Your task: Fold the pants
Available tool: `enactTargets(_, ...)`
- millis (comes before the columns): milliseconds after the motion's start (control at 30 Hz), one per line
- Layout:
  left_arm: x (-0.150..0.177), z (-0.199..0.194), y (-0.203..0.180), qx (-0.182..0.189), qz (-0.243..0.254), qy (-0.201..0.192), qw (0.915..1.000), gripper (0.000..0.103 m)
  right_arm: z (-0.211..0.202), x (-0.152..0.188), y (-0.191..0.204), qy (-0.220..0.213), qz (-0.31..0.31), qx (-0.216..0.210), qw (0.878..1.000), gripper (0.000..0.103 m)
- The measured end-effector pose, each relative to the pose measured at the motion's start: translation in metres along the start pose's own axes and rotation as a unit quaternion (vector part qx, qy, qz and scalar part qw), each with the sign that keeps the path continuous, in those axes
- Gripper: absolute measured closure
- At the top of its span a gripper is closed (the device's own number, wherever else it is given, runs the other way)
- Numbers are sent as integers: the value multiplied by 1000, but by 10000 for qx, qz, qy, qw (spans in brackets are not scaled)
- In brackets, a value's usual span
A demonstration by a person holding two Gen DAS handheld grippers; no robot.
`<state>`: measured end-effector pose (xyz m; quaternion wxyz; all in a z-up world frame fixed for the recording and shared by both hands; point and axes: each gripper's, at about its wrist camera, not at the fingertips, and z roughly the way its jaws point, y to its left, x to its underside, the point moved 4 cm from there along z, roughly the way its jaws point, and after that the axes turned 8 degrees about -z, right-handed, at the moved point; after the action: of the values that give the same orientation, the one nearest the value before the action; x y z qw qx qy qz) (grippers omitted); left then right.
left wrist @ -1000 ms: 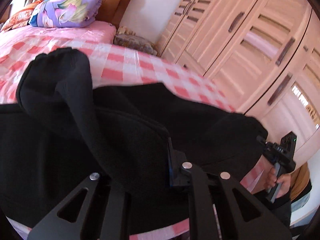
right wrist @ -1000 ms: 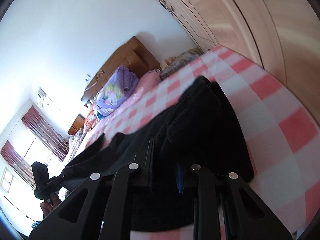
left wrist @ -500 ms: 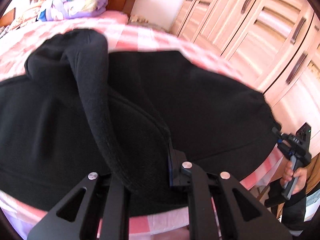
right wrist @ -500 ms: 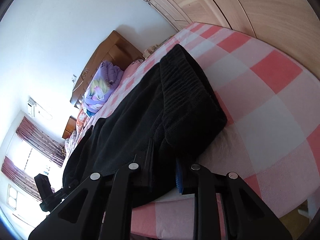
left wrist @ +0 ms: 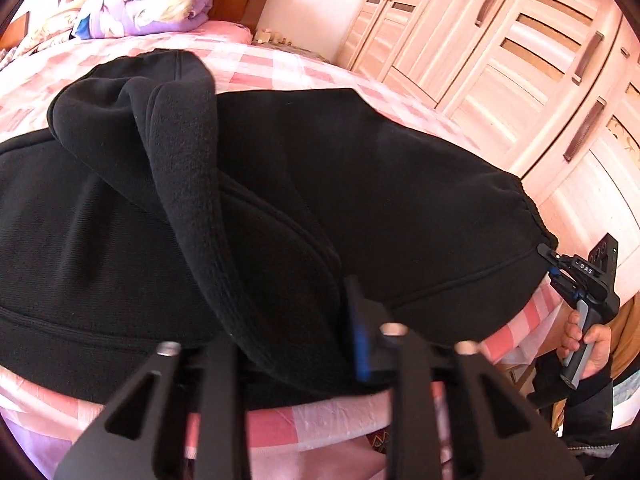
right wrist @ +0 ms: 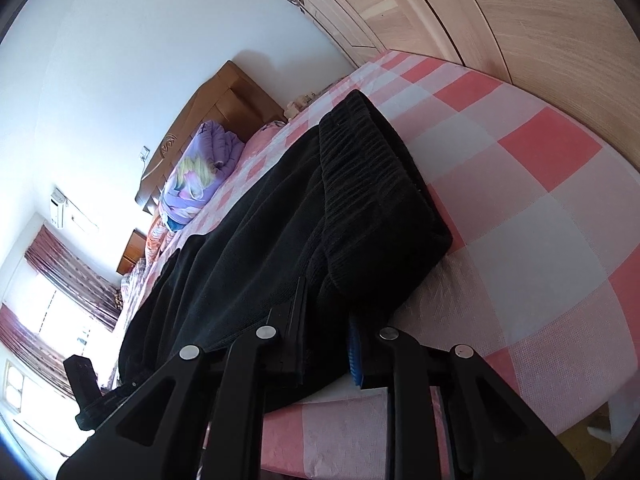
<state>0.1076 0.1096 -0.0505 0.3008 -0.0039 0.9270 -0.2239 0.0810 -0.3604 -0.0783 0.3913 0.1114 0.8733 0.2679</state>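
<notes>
Tongs (left wrist: 296, 332) (right wrist: 328, 332) gripping pants (left wrist: 360, 184); waistband (right wrist: 372, 184) right-view only

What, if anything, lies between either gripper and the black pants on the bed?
Nothing visible does. The left gripper is closed on a fold of the black pants, and the right gripper is closed on their waistband end on the checked bedsheet.

Pants (left wrist: 360, 184) lie across the bed (left wrist: 288, 68), wardrobe (left wrist: 500, 36) behind.

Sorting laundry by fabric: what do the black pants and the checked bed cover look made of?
Black pants: likely thick fleece or brushed knit; matte, fuzzy nap, ribbed gathered waistband. Checked bed cover: seemingly thin woven cloth; a fine grid weave shows up close, slightly sheeny. Exact fibre cannot be told.
</notes>
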Motion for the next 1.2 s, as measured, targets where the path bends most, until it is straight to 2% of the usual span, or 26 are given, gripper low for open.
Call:
enactTargets(33,0,-3,-3,-108,61,-62,9999,33,-2,1,2,56,10,90,9999,81)
enactTargets(67,0,-10,-6,-568,169,-278,9979,14,-6,2,4,77,29,200,9998,81)
enactTargets(133,-2,-28,-10,-1412,458,-899,9848,13,-21,6,11,20,-50,581,9983,81)
enactTargets(167,-2,-40,-13,-1877,602,-1241,9725,11,-27,8,16,-46,-162,794,9967,81)
enactTargets(200,-3,-50,-16,-2207,668,-1523,9611,6,-35,10,26,-175,-395,1037,9937,81)
enactTargets(233,-4,-59,-20,-2356,706,-1752,9533,4,-39,12,36,-258,-636,1155,9909,81)
enactTargets(267,-5,-65,-27,-2309,776,-1929,9505,2,-40,14,53,-302,-1023,1221,9868,81)
enactTargets(300,-5,-67,-36,-2193,889,-1967,9515,2,-37,16,66,-278,-1301,1242,9833,81)
enactTargets(367,-5,-53,-60,-2130,1310,-1771,9519,2,-24,18,94,-120,-1791,1213,9762,81)
enactTargets(433,-2,-30,-80,-2292,1759,-1472,9460,2,-2,23,120,84,-2135,1063,9711,80)
enactTargets(500,5,1,-94,-2397,2169,-1077,9402,2,20,29,139,319,-2305,902,9683,40)
enactTargets(533,8,13,-98,-2402,2289,-910,9389,2,26,33,147,304,-2445,828,9656,6)
enactTargets(600,15,33,-103,-2365,2465,-687,9373,2,36,42,166,317,-2889,950,9521,5)
enactTargets(700,15,37,-101,-2311,2397,-695,9404,2,44,49,183,352,-3328,980,9372,6)
enactTargets(767,14,39,-98,-2177,2323,-614,9460,1,50,55,182,434,-3472,1091,9304,6)
enactTargets(867,16,40,-97,-2102,2328,-613,9476,1,59,66,171,620,-3646,1389,9187,6)
enactTargets(967,18,38,-95,-2093,2349,-645,9470,1,55,74,156,665,-3515,1195,9262,6)
enactTargets(1033,18,38,-93,-2079,2321,-649,9480,1,51,79,152,668,-3573,1212,9237,6)
enactTargets(1133,19,39,-91,-2095,2331,-690,9471,1,44,78,151,696,-3463,1195,9279,6)
enactTargets(1200,21,37,-90,-2091,2317,-716,9473,1,37,70,158,490,-3446,1136,9306,7)
